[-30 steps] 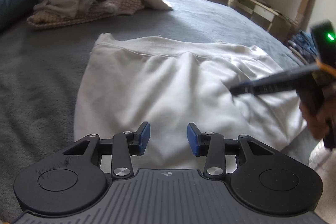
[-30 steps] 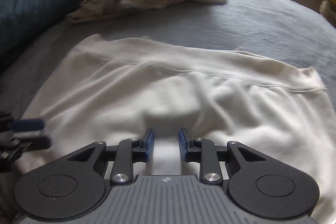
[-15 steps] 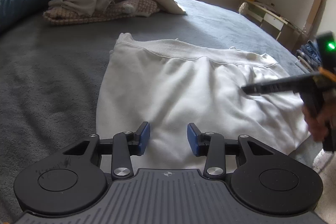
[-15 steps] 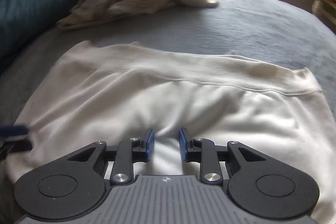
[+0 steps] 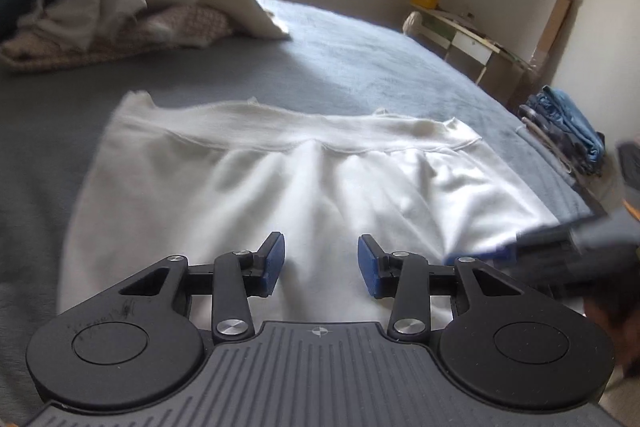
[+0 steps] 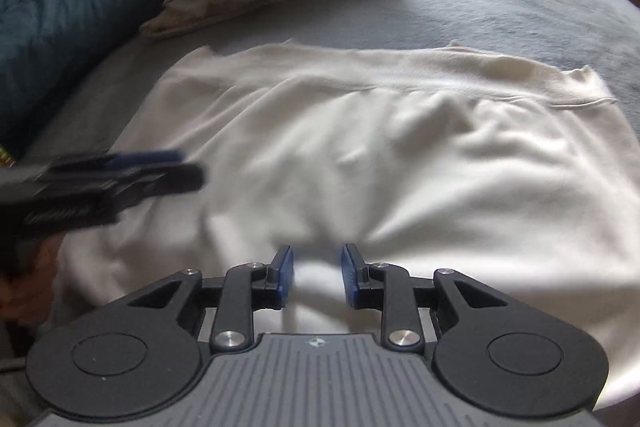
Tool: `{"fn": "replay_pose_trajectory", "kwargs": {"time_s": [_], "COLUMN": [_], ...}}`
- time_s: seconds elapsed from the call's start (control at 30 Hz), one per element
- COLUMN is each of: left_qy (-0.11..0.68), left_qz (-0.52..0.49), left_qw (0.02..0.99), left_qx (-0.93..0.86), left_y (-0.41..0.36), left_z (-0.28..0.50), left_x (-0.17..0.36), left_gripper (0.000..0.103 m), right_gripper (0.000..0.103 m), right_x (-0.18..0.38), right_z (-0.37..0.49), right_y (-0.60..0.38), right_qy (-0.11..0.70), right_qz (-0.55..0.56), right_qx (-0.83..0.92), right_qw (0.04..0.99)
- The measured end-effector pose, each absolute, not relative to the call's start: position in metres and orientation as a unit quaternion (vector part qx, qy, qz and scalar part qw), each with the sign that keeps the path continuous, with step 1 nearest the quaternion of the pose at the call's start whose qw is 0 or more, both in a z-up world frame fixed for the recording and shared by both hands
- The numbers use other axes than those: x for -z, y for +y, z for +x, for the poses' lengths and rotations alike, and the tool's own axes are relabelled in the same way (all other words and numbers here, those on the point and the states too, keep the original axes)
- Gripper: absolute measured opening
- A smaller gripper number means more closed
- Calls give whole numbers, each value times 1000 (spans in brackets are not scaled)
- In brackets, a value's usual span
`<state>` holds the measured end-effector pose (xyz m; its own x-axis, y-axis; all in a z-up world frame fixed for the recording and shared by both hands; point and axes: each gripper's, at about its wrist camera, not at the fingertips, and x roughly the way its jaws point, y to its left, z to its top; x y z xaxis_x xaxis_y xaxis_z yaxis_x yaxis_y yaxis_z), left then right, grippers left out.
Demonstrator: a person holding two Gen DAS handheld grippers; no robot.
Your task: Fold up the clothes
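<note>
While the white garment (image 5: 280,195) lay spread across the grey bedspread (image 5: 360,67), ribbed band on the far edge, both grippers hung low over its near edge. Left gripper (image 5: 321,261): jaws well apart, nothing between the pads, cloth visible through the gap. Right gripper (image 6: 316,277): jaws apart too but narrower, also empty as far as its own camera showed. In the left view the right gripper was a motion-blurred streak at the garment's right side, so I couldn't tell whether it touched cloth there.

Garment was not flat: soft ridges ran through the middle and right half, and the near-left area bunched under the left gripper in the right view.

Risks from there:
- Folding over those ridges would likely lock creases in and give a lumpy fold.
- A pinch taken mid-panel rather than at an edge or corner might catch only the top layer; layers would then separate and drag askew.
- Near edge sat close to the bed's edge; a pull toward the person could slide it off.
- Pile of clothes (image 5: 132,11) sat well apart at the far left, so snagging it looked unlikely.
</note>
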<state>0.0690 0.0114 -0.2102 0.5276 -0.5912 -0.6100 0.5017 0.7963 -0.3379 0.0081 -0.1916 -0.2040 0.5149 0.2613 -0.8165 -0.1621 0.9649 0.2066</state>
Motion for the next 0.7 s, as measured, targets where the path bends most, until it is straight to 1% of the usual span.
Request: {"fn": "replay_pose_trajectory", "kwargs": {"time_s": [0.13,0.23,0.3,0.37,0.6,0.7], "left_qy": [380,386,384,382,373,363], "left_qz": [-65,-39,-16,7,70,85], "left_qw": [862,852,847,841,820,817], "left_qx": [330,352,368,383,428,440], "left_y": [8,5,3,1,-7,-10], "left_z": [63,45,30,15,-18,-24], "left_x": [215,219,219,220,213,207], "left_gripper": [41,41,43,46,48,47], "right_gripper": [29,29,29,29,29,29], "right_x": [198,187,187,189,199,193], "right_z": [-21,-21,-9,0,-1,0], "right_y": [-175,-199,-222,-240,-247,-245], "right_qy": [499,491,488,490,498,484], "right_qz": [33,64,110,139,137,126], "right_qx": [-190,-148,-101,-62,-31,-30], "right_qw": [845,856,860,859,856,865]}}
